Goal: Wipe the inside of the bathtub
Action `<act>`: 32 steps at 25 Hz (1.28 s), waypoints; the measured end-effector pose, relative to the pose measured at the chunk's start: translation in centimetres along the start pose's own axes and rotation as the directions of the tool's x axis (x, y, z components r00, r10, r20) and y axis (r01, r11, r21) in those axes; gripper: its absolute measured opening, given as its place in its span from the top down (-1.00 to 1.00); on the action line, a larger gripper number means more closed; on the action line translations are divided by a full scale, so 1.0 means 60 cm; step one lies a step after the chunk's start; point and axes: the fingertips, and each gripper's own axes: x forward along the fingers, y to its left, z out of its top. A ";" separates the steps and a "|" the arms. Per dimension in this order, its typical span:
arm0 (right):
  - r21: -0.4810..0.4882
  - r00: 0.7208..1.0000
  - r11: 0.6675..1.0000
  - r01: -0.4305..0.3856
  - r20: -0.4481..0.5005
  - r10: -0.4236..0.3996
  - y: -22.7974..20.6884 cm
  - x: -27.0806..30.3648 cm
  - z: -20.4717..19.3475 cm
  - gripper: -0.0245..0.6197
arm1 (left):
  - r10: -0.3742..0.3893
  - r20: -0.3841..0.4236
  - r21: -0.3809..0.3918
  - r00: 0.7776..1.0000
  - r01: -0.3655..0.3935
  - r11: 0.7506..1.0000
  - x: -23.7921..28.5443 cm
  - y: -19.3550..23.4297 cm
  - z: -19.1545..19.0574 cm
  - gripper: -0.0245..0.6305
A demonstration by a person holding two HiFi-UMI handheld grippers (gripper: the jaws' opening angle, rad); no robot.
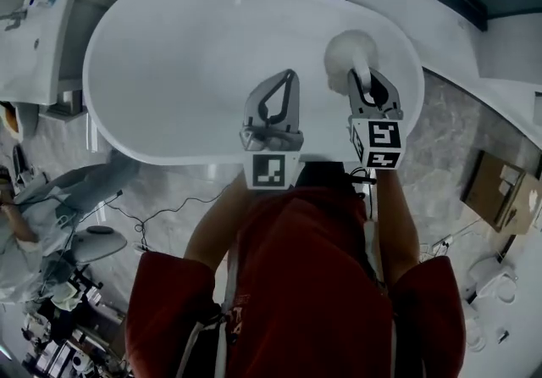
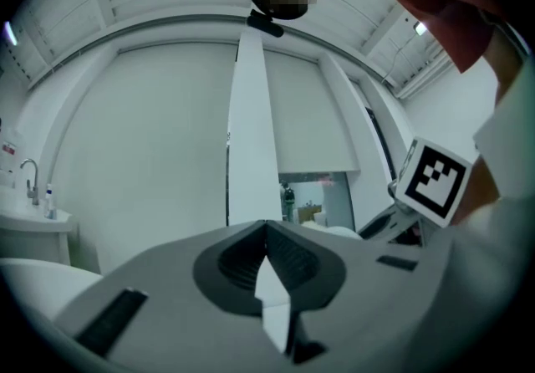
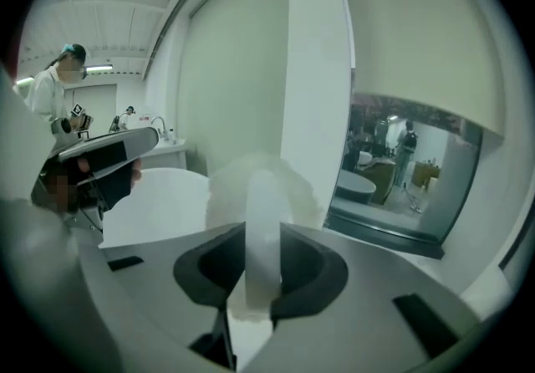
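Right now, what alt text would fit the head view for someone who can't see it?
A person in red stands over a white oval bathtub, the right gripper shut on the handle of a fluffy white scrubber over the tub. The left gripper hangs beside it, shut and empty.

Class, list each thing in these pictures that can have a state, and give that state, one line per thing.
bathtub, empty, no water seen.
left gripper, shut, holding nothing.
right gripper, shut on the brush handle.
brush, held, fluffy head over the right end of the bathtub; contact unclear.
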 end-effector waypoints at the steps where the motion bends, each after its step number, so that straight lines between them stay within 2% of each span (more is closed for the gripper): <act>1: 0.002 1.000 1.000 0.013 0.021 -0.013 0.003 -0.007 0.018 0.64 | -0.010 0.004 0.020 1.000 0.010 1.000 -0.005 0.008 0.012 0.88; 7: 0.019 0.985 0.994 0.108 0.132 -0.110 0.018 -0.067 0.110 0.64 | -0.023 0.076 0.025 0.997 0.021 0.999 -0.031 0.059 0.083 0.88; 10: 0.036 0.970 0.989 0.142 0.196 -0.146 0.024 -0.100 0.154 0.64 | 0.003 0.105 -0.058 0.995 0.003 0.998 -0.041 0.078 0.107 0.88; 12: 0.034 0.957 0.987 0.155 0.244 -0.158 0.024 -0.120 0.187 0.64 | 0.017 0.125 -0.094 0.992 -0.005 0.996 -0.041 0.084 0.126 0.88; 18: 0.026 0.914 0.989 0.147 0.379 -0.146 0.017 -0.161 0.269 0.64 | 0.021 0.120 -0.090 0.993 -0.010 0.996 -0.027 0.079 0.176 0.88; 21: 0.043 0.881 0.989 0.138 0.451 -0.143 0.016 -0.189 0.296 0.64 | 0.037 0.126 -0.094 0.991 -0.025 0.995 -0.024 0.077 0.207 0.88; 24: 0.069 0.832 0.987 0.146 0.532 -0.160 0.014 -0.223 0.317 0.64 | 0.055 0.130 -0.098 0.990 -0.043 0.994 -0.023 0.074 0.231 0.88; 29: 0.103 0.750 0.971 0.215 0.619 -0.232 0.003 -0.265 0.329 0.64 | 0.101 0.145 -0.090 0.984 -0.088 0.992 -0.022 0.070 0.259 0.88; 32: 0.086 0.738 0.969 0.233 0.633 -0.234 -0.003 -0.271 0.327 0.64 | 0.112 0.158 -0.075 0.981 -0.101 0.992 -0.020 0.055 0.268 0.88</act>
